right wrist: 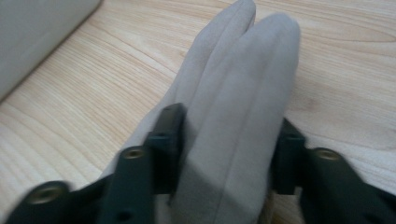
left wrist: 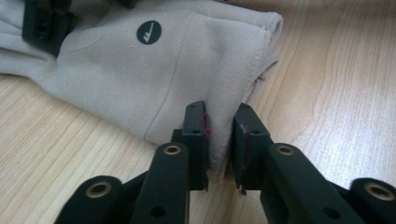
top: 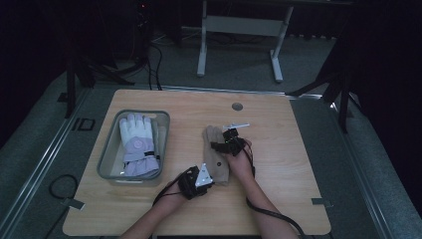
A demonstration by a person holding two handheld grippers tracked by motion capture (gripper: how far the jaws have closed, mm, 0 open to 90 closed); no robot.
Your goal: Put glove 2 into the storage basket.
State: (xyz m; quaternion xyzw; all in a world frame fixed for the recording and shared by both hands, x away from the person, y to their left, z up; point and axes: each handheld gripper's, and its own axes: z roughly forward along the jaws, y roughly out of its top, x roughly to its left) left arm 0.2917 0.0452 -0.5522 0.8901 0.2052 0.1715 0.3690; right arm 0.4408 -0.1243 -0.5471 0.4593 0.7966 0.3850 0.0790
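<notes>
Tabletop (top: 278, 149): beige glove (top: 217, 154) lies lengthwise, fingers pointing away (cuff nearest person).

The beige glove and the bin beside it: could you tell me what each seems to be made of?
The beige glove looks like a soft, matte fleece or suede-like fabric: it creases where the left gripper pinches its cuff, shows a stitched hem and carries a round dark printed logo. The bin seems to be translucent grey plastic, since the table's wood grain shows faintly through its smooth walls.
</notes>
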